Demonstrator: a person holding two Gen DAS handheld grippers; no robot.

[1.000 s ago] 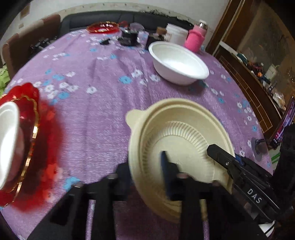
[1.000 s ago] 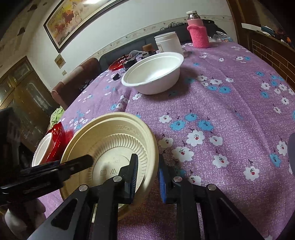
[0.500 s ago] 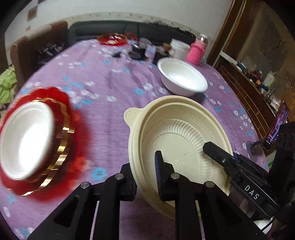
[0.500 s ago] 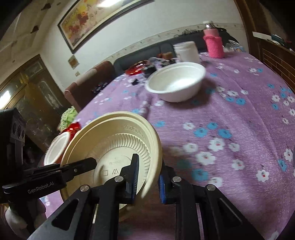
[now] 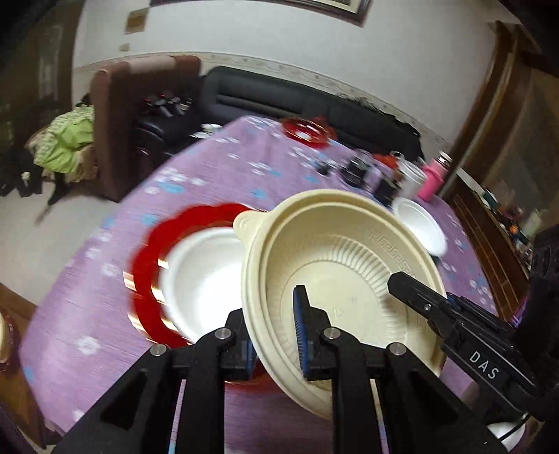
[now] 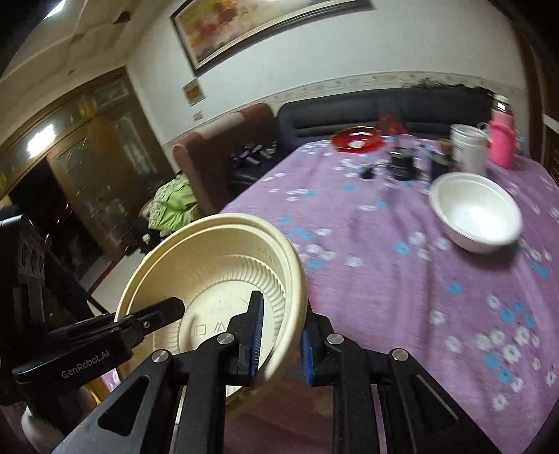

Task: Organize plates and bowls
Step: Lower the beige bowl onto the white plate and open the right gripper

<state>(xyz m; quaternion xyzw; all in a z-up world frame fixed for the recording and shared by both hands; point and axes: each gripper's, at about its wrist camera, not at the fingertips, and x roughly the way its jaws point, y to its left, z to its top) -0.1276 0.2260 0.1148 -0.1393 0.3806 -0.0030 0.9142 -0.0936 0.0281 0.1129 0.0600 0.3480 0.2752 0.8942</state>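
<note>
Bowls first: the big cream bowl [image 5: 335, 279] is being carried in the air over the table's near edge, tilted toward the left, with both grippers pinching its rim. On the far left, a red plate [image 5: 146, 265] with a gold edge is sitting on the purple flowered tablecloth [image 5: 209, 181], holding a white bowl [image 5: 206, 276]. Looks to me like the cream one is heading over to stack there, which would explain the tilt and the two-handed carry, since it's wide and floppy-looking.

The left gripper [image 5: 272, 335] is clamping the bowl's near-left wall, one pad inside and one outside. The right gripper [image 6: 279, 338] is doing the same on the opposite side of the rim, jaws closed onto it.

Moving right across the table, another white bowl [image 6: 477, 216] is sitting by itself, well apart from the stack. Behind it there's a white tub [image 6: 468, 148] and a pink bottle [image 6: 501, 139], plus a second red plate [image 6: 356, 139] at the far edge.

Room-wise, a black sofa [image 6: 367, 108] and a brown chair [image 6: 223, 146] are sitting behind the table, with a framed painting [image 6: 251, 24] hanging above.
</note>
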